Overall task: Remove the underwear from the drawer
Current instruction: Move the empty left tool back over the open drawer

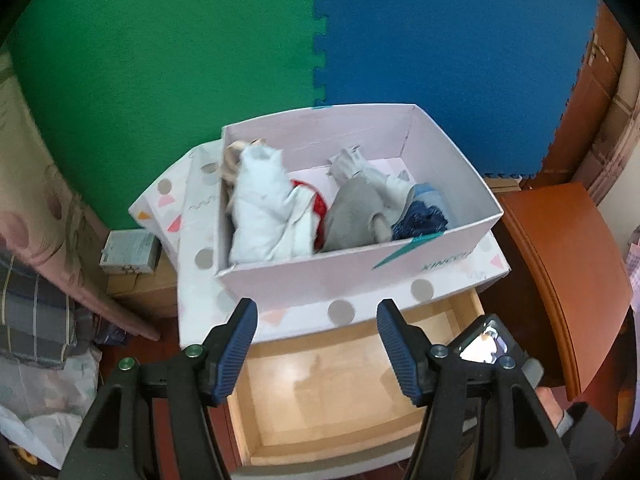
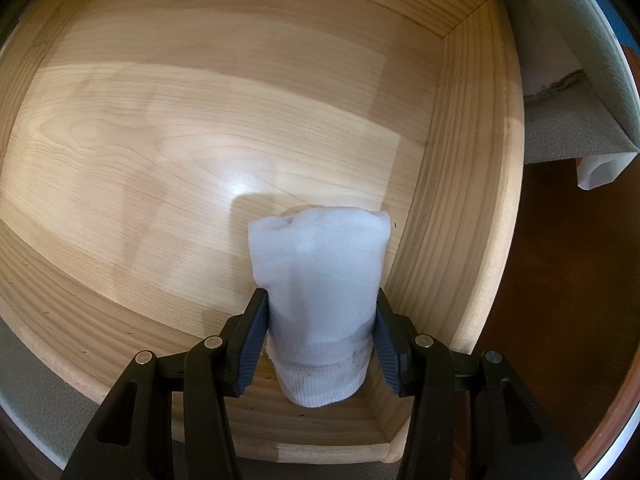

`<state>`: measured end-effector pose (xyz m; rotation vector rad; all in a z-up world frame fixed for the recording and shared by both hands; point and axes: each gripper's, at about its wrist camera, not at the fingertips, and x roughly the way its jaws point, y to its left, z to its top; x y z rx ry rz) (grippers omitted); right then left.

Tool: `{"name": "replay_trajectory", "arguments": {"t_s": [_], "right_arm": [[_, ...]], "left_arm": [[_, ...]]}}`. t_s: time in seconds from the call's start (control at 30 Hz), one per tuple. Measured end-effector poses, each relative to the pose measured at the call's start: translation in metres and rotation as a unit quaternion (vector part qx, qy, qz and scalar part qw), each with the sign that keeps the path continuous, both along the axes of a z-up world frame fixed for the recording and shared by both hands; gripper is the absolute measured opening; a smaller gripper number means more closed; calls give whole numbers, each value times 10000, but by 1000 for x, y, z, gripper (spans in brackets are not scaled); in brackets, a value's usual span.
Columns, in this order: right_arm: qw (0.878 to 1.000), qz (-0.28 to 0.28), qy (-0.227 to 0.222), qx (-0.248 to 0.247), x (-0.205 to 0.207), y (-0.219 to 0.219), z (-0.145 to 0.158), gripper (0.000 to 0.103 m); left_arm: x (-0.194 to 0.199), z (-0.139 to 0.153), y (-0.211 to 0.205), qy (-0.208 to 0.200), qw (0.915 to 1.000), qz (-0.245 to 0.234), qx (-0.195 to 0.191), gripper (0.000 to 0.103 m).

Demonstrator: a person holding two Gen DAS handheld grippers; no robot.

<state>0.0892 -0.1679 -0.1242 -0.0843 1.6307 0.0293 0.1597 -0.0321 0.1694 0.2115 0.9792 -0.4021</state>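
In the right wrist view my right gripper [image 2: 320, 294] points down into the light wooden drawer [image 2: 180, 128]. It is shut on a rolled white garment [image 2: 320, 256] by the drawer's right wall. The drawer floor around it is bare. In the left wrist view my left gripper [image 1: 317, 308] hangs open with nothing between its fingers, above the drawer [image 1: 332, 400]. Just beyond it stands a pale pink box [image 1: 320, 276]. The box holds a white garment [image 1: 264, 208], a grey one [image 1: 356, 208], a red one [image 1: 318, 204] and a blue one [image 1: 424, 220].
The pink box rests on a dotted white lid [image 1: 200, 256]. Green [image 1: 160, 60] and blue [image 1: 440, 40] foam mats line the wall behind. A brown wooden top [image 1: 560, 260] is at the right, with a small carton [image 1: 128, 252] and folded fabrics [image 1: 32, 320] at the left. A hand [image 1: 556, 408] shows at lower right.
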Motion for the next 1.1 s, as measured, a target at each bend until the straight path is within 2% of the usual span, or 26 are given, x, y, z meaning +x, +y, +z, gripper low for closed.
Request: {"name": "replay_trajectory", "arguments": {"t_s": [0.17, 0.3, 0.5, 0.6, 0.87, 1.1], "right_arm": [[10000, 8, 6, -6, 0, 0, 0, 46], [10000, 25, 18, -19, 1, 0, 0, 46], [10000, 30, 37, -44, 2, 5, 5, 47], [10000, 27, 22, -36, 3, 7, 7, 46], [9997, -121, -135, 141, -1, -3, 14, 41], [9964, -492, -485, 483, -7, -24, 28, 40]], "left_arm": [[-14, -28, 28, 108, 9995, 276, 95, 64], [-21, -74, 47, 553, 9968, 579, 72, 64], [-35, -136, 62, 932, 9895, 1102, 45, 64], [-42, -157, 58, 1010, 9876, 1196, 115, 64], [-59, -186, 38, 853, 9890, 1182, 268, 64], [-62, -187, 42, 683, 9899, 1237, 127, 64]]}}
